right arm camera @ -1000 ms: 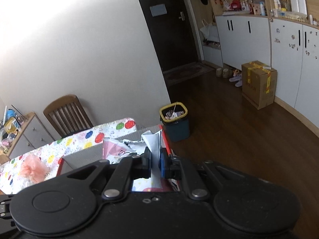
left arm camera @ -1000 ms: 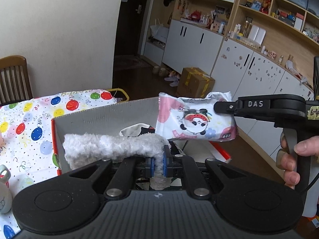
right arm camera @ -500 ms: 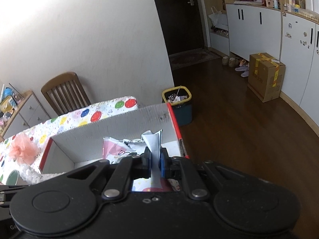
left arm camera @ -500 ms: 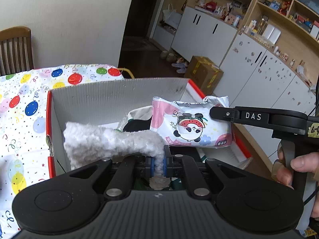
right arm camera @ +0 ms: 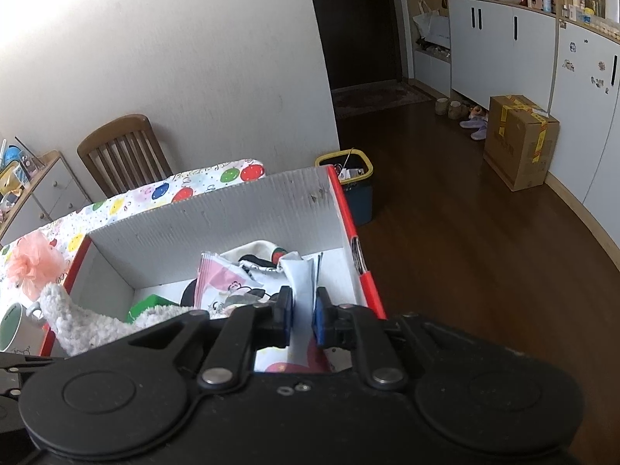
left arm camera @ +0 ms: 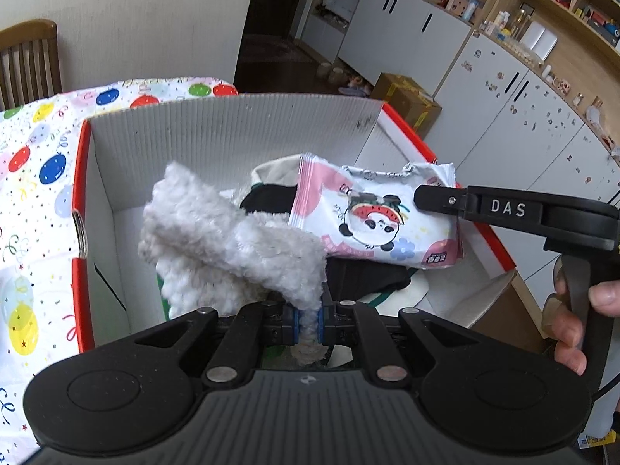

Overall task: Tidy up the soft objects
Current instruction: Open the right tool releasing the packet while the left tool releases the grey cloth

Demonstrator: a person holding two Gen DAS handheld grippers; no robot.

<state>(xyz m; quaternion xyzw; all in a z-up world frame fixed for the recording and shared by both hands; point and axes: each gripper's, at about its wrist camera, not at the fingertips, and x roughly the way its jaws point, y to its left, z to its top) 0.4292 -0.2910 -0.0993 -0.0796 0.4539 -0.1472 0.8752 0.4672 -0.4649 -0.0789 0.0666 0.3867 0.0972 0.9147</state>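
Both loads now lowered inside the box (left arm camera: pixel 232 131), where a second ago held above its rim: release looks near. Left gripper (left arm camera: pixel 309 319) clamped narrow on the fluffy cloth (left arm camera: pixel 232 236), hanging over the box floor. Right gripper (right arm camera: pixel 302 319) pinching the pink packet (left arm camera: pixel 372 221) by its edge, above dark clothes (left arm camera: pixel 364 279). Box wall now filling more of both views.

1 box (left arm camera: pixel 232 131), 1 fluffy cloth (left arm camera: pixel 232 240), 1 wipes pkt (left arm camera: pixel 379 221), 2 grippers (left arm camera: pixel 309 319).
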